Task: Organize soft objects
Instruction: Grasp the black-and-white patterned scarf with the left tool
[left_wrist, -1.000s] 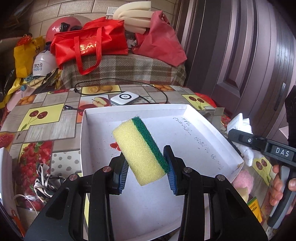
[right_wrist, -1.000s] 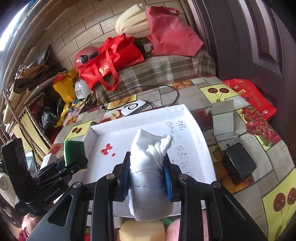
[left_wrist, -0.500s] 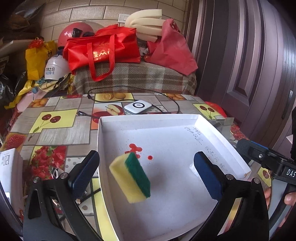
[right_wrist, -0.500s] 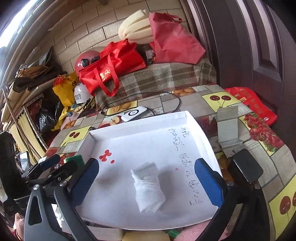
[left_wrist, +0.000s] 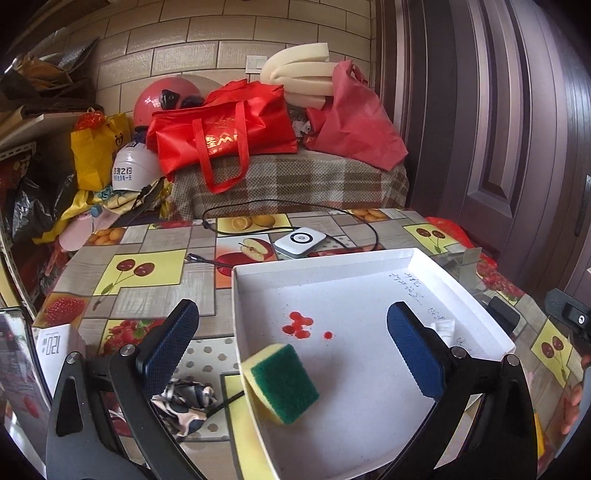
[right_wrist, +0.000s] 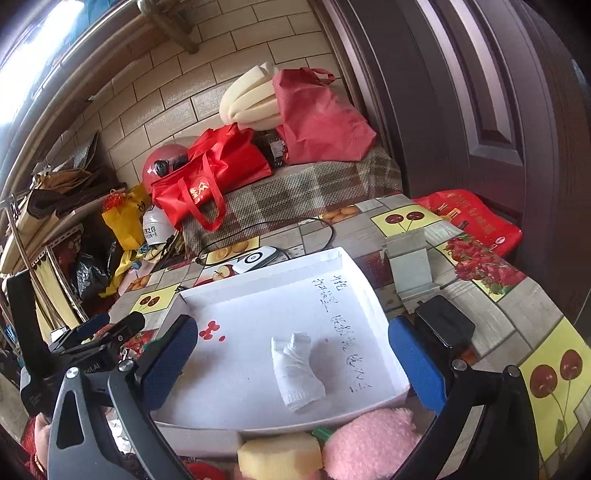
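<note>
A shallow white tray (left_wrist: 325, 271) sits on a table covered in a fruit-print cloth (left_wrist: 147, 266), and both hand-held grippers hang over it with nothing between their fingers. The left gripper (left_wrist: 291, 350) is spread wide, its blue pads (left_wrist: 168, 345) well apart, one over the cloth left of the tray and the other over the tray's floor. A sponge (left_wrist: 282, 382), yellow with a green scouring face turned up, lies tilted inside the tray against its left wall, near the front corner. Red spots (left_wrist: 297, 325) mark the tray floor just behind the sponge, and handwriting (right_wrist: 340, 325) runs along the tray's right side.

The right gripper (right_wrist: 291, 363) is likewise spread, its pads flanking the tray's front half. A rolled white cloth (right_wrist: 297, 371) lies on the tray floor between them, right of centre and near the front wall, touching neither pad. In the left wrist view only a corner of it shows past the right pad.

Just in front of the tray, outside it, sit a pink fluffy toy (right_wrist: 369, 441) and a second yellow sponge (right_wrist: 279, 456), side by side. A black box (right_wrist: 445, 319) rests on the table right of the tray, with a grey stand (right_wrist: 408, 264) behind it. Behind the tray lie a white device (left_wrist: 301, 240) and a black cable (left_wrist: 258, 216). A patterned rag (left_wrist: 186, 400) lies left of the tray.
</note>
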